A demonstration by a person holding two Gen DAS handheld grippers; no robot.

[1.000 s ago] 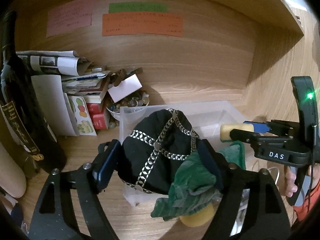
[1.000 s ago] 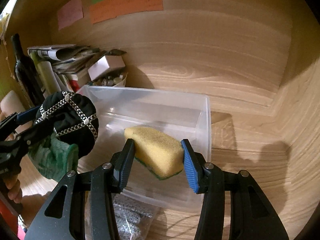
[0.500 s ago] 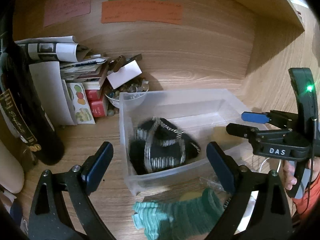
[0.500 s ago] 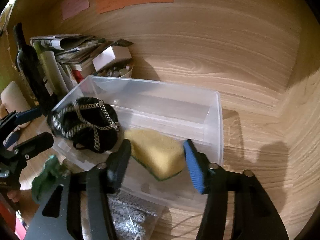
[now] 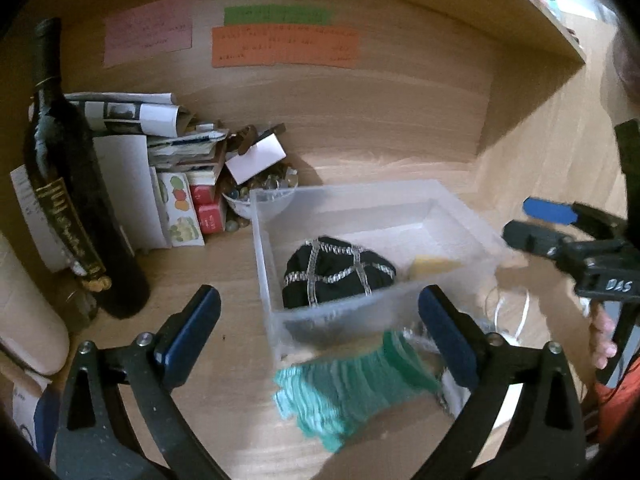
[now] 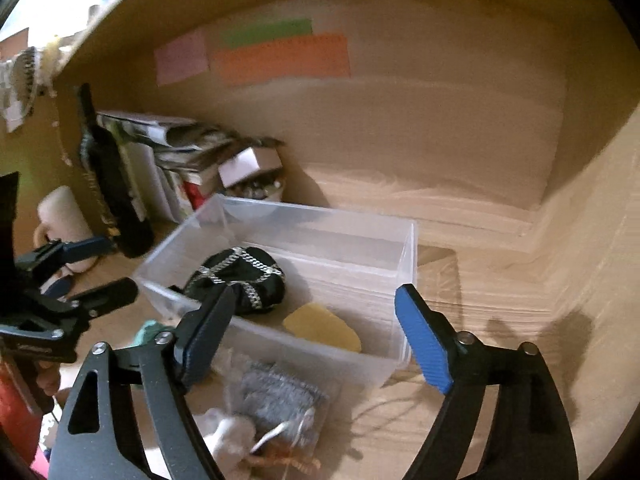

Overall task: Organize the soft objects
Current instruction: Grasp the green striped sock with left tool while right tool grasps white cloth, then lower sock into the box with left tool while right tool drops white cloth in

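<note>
Your left gripper (image 5: 318,330) is spread wide and holds nothing, with the green cloth (image 5: 352,386) on the table (image 5: 224,280) between its fingers at 6 o'clock of the clear bin (image 5: 264,264). Inside the bin, the black chain-trimmed pouch (image 5: 336,272) sits at 9 o'clock, the yellow sponge (image 6: 322,328) just beside it at 3. Your right gripper (image 6: 314,322) is also apart and empty, over the bin's near wall.
</note>
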